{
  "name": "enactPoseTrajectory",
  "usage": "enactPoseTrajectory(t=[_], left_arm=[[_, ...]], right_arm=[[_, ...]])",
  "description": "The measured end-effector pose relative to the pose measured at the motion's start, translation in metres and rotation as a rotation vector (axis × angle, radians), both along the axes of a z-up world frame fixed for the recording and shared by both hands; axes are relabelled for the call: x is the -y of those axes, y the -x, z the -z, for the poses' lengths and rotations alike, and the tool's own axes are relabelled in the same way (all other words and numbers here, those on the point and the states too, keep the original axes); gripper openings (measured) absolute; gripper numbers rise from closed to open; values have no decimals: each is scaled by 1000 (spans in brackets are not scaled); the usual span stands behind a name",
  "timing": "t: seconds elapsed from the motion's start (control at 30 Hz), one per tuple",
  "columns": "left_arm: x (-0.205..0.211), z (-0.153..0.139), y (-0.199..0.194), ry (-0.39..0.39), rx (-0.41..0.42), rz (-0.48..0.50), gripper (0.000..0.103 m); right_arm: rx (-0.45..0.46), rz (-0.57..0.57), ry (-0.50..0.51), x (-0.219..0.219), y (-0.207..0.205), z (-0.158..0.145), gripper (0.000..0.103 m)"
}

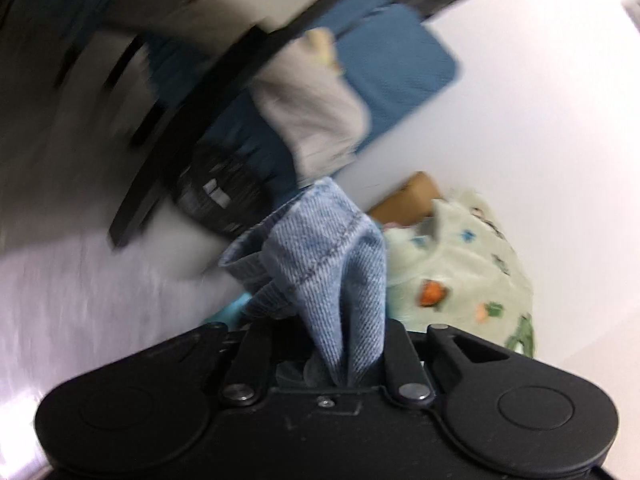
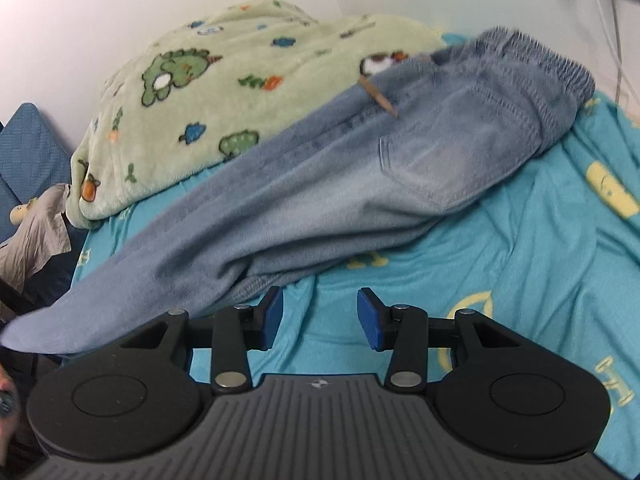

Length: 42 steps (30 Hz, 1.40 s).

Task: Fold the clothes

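The left gripper (image 1: 352, 356) has its jaws clenched on a bunched hem of the light-blue jeans (image 1: 320, 256). The denim rises in a pleated fan straight out from between the fingers. That view is smeared with motion blur, so the dark shapes and the grey cloth beyond it are hard to name.

Seen from the right wrist, the jeans (image 2: 320, 184) lie stretched across the turquoise bedsheet (image 2: 520, 264). One leg runs off toward the lower left edge, probably to where the left gripper holds it. The elastic waistband (image 2: 560, 68) and a back pocket (image 2: 436, 164) lie at the far right. The upper edge of the jeans rests against the green fleece blanket (image 2: 224, 92).

The right gripper (image 2: 320, 318) hangs just over the sheet, near the fold of the other leg. Its blue pads (image 2: 370, 320) stand apart and hold nothing.

I judge this to be a lengthwise step, with one end of the jeans held and the rest on the bed. The next move would call for the free jaws to close on a matching edge, so that both ends travel together and the legs stay aligned.
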<state>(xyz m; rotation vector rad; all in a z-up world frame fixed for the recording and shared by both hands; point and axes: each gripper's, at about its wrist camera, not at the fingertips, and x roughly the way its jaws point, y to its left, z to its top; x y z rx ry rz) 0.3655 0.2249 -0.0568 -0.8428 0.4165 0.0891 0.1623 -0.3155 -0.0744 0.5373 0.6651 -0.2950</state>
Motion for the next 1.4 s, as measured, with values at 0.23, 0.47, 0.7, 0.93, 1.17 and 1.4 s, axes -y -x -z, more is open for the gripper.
enactPoseTrajectory(t=[0.23,0.47,0.7,0.93,1.17,1.4], left_arm=[[85,-94,9,-212,102,88,10],[183,-147,14,-324,153,151,10],[277,-159,27,-448,175,224,10],[363,-124,35,-561,140,307,9],[450,-54,41,-673,48,460,9],[496,13,54,-795,-44,564,10]], right_arm=[[51,44,1,17,12,-9,44],[81,67,-46,35,21,-13,44],[145,93,-85,59,32,-24,44],[169,128,-86,89,40,-30,45],[197,218,-169,119,52,-25,45],[195,269,-210,142,54,-17,45]])
